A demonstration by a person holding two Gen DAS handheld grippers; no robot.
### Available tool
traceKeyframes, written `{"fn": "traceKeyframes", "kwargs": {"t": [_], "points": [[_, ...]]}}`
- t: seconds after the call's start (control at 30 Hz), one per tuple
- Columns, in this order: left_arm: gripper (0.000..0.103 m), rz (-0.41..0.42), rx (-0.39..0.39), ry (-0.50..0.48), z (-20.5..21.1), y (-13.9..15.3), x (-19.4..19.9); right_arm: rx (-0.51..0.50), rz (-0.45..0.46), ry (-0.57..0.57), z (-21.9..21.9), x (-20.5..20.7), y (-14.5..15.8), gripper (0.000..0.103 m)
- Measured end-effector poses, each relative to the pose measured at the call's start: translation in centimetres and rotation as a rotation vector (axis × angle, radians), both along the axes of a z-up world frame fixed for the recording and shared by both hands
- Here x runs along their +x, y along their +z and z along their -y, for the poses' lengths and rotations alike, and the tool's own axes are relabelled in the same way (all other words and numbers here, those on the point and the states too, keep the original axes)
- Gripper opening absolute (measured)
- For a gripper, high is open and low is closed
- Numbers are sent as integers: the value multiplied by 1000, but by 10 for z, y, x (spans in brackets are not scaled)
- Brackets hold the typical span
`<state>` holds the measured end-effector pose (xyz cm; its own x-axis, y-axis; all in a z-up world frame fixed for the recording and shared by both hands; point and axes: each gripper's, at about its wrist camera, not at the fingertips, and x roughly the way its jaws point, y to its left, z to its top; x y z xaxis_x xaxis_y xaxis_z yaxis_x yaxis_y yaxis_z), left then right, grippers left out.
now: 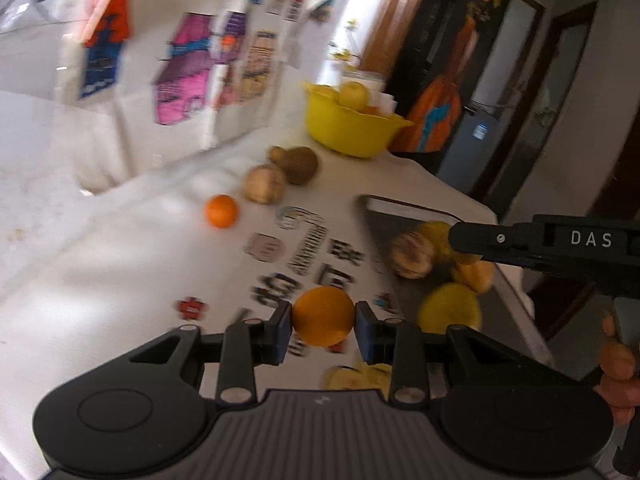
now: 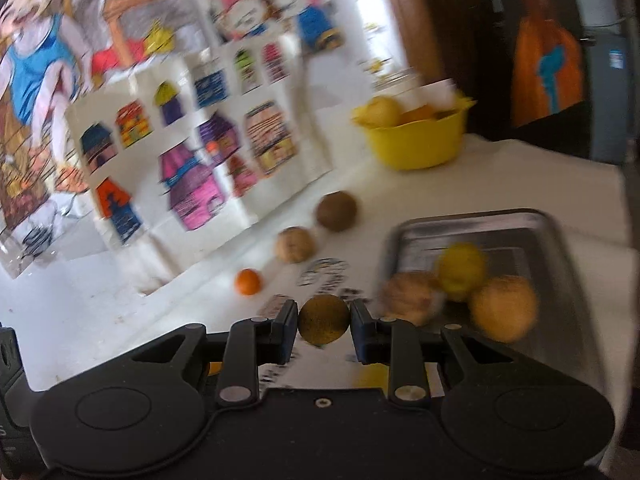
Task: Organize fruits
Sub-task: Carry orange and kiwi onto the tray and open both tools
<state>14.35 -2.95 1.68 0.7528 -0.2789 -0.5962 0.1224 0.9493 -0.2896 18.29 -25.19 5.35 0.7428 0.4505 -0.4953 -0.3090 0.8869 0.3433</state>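
left gripper [image 1: 323, 316] clamps orange [image 1: 323, 316]; right gripper [image 2: 324, 319] clamps brown fruit [image 2: 324, 319].

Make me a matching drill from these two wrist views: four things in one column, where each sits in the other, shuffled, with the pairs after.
Things
1. orange fruit
2. brown round fruit
3. small orange
4. metal tray

Places
A. loose on the white tabletop, first in a row of three fruits
B. clamped in the right claw
C. on the table, holding several yellow and tan fruits
D. clamped in the left claw

Pairs: 1-D, 2-B, 3-A, 4-C
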Motion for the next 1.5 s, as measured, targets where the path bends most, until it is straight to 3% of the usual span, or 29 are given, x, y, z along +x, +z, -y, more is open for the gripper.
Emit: {"fn": "traceKeyframes", "kwargs": {"t": [0.43, 0.7, 1.1, 1.5], "points": [[36, -11, 35, -155, 77, -2, -20, 28, -45, -194, 87, -33, -34, 30], [36, -31, 53, -220, 106, -8, -20, -3, -90, -206, 95, -38, -57, 30], [36, -18, 161, -277, 118, -10, -8, 7, -137, -215, 101, -35, -72, 30], [37, -48, 165, -287, 117, -17, -7, -14, -159, -218, 97, -38, -81, 30]]}}
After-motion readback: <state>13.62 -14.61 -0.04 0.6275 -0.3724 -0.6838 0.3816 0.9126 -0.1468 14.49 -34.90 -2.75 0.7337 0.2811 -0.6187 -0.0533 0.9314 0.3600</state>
